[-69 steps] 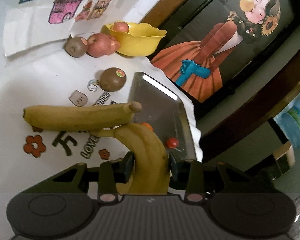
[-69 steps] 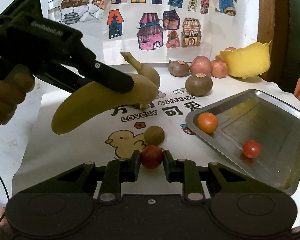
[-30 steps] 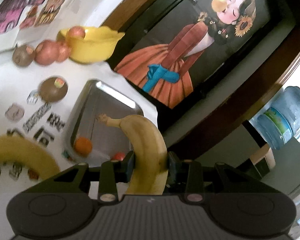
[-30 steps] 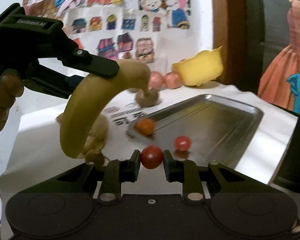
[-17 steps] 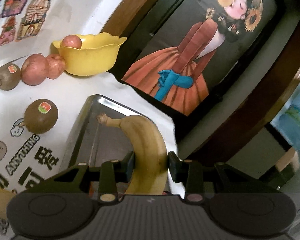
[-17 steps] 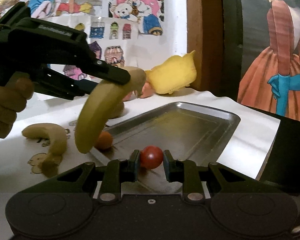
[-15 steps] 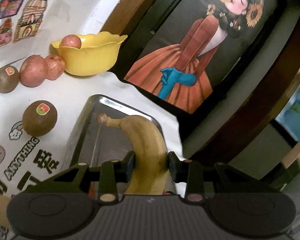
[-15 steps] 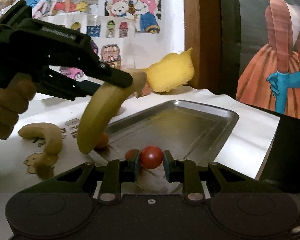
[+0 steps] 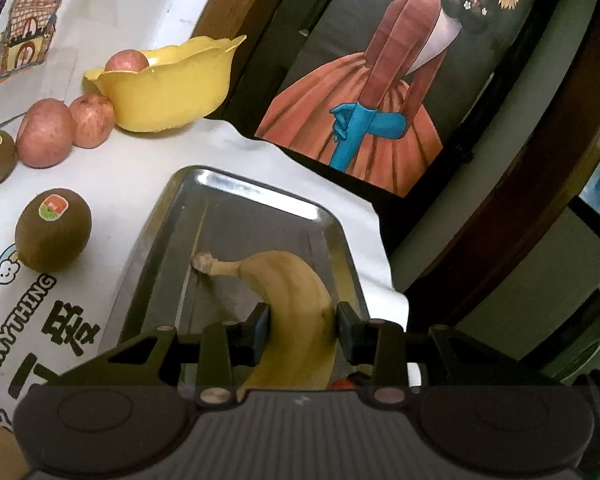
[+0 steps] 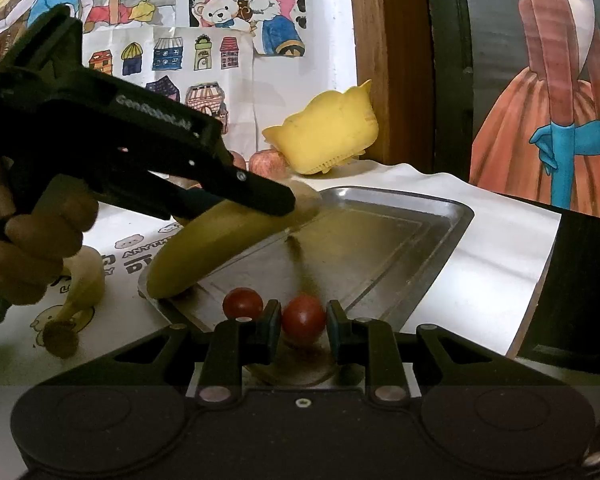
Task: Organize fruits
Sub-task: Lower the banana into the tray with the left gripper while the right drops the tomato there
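banana [image 9: 296, 312] now lower over tray [image 9: 260, 188], yellow, faintly speckled

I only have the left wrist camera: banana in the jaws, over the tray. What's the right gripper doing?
Observer: The right gripper is shut on a cherry tomato above the tray's near end.
Operator: Anything lying in the tray?
Observer: One loose tomato, just left of that gripper's fingers.
Operator: Where's my banana's lower end?
Observer: The banana ends over the tray's near-left rim; I can't tell whether it touches.
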`<state>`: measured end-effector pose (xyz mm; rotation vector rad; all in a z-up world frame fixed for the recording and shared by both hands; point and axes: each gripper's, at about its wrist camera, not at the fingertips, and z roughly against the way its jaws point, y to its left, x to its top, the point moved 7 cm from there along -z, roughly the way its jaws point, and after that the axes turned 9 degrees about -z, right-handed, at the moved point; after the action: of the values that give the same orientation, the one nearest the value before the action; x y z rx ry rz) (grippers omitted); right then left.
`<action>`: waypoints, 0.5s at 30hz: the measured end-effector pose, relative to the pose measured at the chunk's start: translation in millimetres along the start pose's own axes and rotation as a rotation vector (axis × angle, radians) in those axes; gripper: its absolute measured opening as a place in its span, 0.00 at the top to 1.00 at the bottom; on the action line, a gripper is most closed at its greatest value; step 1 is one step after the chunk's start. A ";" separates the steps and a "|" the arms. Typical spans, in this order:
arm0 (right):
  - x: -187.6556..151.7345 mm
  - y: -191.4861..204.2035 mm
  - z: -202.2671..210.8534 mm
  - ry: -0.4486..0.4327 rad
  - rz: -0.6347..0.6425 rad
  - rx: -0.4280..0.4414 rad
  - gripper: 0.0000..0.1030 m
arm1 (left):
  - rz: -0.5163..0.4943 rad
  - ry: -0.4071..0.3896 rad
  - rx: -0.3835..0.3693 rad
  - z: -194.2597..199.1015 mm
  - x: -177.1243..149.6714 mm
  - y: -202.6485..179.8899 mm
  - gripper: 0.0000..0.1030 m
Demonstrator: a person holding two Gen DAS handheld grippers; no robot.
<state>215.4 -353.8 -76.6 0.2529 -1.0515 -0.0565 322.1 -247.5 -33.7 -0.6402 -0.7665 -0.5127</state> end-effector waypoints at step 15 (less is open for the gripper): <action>5.3 4.9 10.5 -0.033 0.001 -0.004 0.52 | -0.034 -0.022 0.044 9.5 -0.9 -2.6 0.46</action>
<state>208.6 -351.8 -66.0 0.2481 -1.0846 -0.0618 315.4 -242.6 -28.3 -0.5932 -0.8080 -0.5189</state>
